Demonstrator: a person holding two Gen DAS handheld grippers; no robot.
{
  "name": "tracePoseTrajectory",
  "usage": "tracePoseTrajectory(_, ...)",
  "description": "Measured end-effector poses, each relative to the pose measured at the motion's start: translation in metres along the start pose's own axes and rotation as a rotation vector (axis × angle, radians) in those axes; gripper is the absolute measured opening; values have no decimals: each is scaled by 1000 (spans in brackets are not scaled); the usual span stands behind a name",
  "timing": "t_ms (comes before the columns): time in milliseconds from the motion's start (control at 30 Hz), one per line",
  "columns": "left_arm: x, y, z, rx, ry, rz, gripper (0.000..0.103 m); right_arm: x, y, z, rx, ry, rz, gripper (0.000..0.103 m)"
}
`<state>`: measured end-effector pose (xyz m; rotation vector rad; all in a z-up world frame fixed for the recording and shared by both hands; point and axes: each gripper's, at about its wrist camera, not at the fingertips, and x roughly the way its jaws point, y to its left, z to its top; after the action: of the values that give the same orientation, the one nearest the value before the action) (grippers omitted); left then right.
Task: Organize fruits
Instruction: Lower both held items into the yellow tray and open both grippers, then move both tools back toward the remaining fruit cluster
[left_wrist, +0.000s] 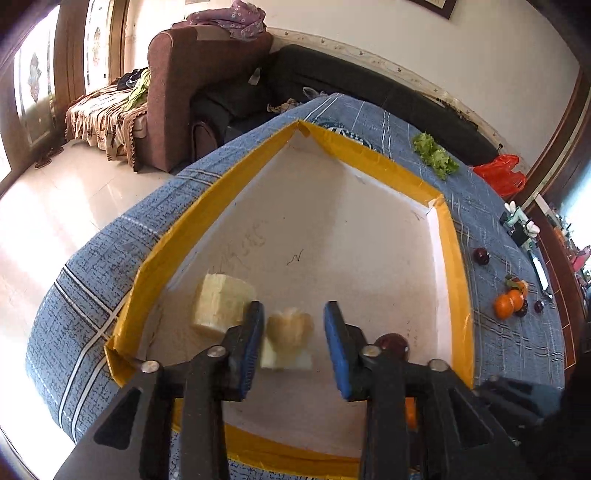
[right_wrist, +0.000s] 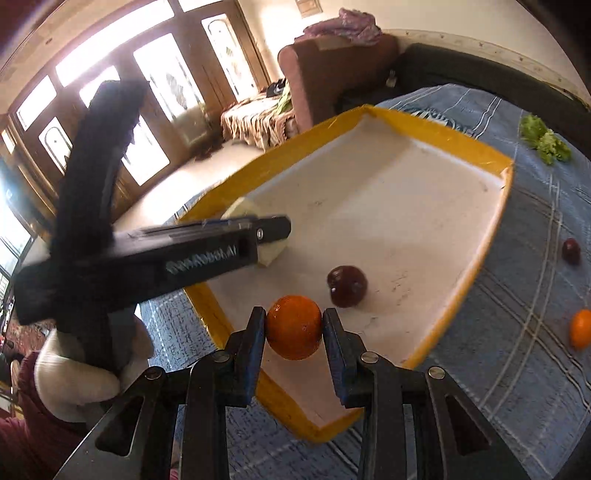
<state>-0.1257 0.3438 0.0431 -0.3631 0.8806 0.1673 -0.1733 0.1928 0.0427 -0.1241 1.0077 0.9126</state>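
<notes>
A white tray with a yellow rim (left_wrist: 448, 236) (right_wrist: 491, 236) lies on the blue checked cloth. In the left wrist view my left gripper (left_wrist: 294, 345) is open above a pale fruit piece (left_wrist: 290, 338), blurred, inside the tray. A pale yellow block (left_wrist: 221, 304) lies to its left. A dark plum (left_wrist: 393, 341) (right_wrist: 347, 286) lies in the tray. My right gripper (right_wrist: 294, 328) is shut on an orange (right_wrist: 294, 326), held over the tray's near corner. The left gripper's body (right_wrist: 207, 243) shows in the right wrist view.
On the cloth right of the tray lie a dark plum (left_wrist: 481, 256) (right_wrist: 571, 251), oranges (left_wrist: 509, 302) (right_wrist: 580, 334), small dark fruits (left_wrist: 539, 306) and lettuce (left_wrist: 436, 155) (right_wrist: 546, 142). A brown sofa (left_wrist: 192, 92) stands beyond the table.
</notes>
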Motion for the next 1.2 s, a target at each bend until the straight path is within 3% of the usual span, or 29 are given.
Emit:
tracePoseTrajectory(167, -19, -3, 2, 0, -52, 16, 57, 7, 1, 1, 3, 2, -18, 37)
tracePoseTrajectory(233, -28, -3, 3, -13, -73, 23, 68, 2, 2, 1, 10, -8, -6, 42)
tracePoseTrajectory(333, -40, -5, 4, -27, -97, 20, 75, -8, 3, 0, 17, -36, 4, 47)
tracePoseTrajectory(533, -55, -20, 1, -22, -91, -18, 79, -43, -10, -9, 73, -110, -9, 48)
tracePoseTrajectory(800, -71, -73, -13, 67, -77, -112, 80, -91, -63, -44, 225, -177, -73, 49)
tracePoseTrajectory(1200, -86, -139, -35, 164, -74, -146, 80, -153, -134, -102, 461, -289, -145, 56)
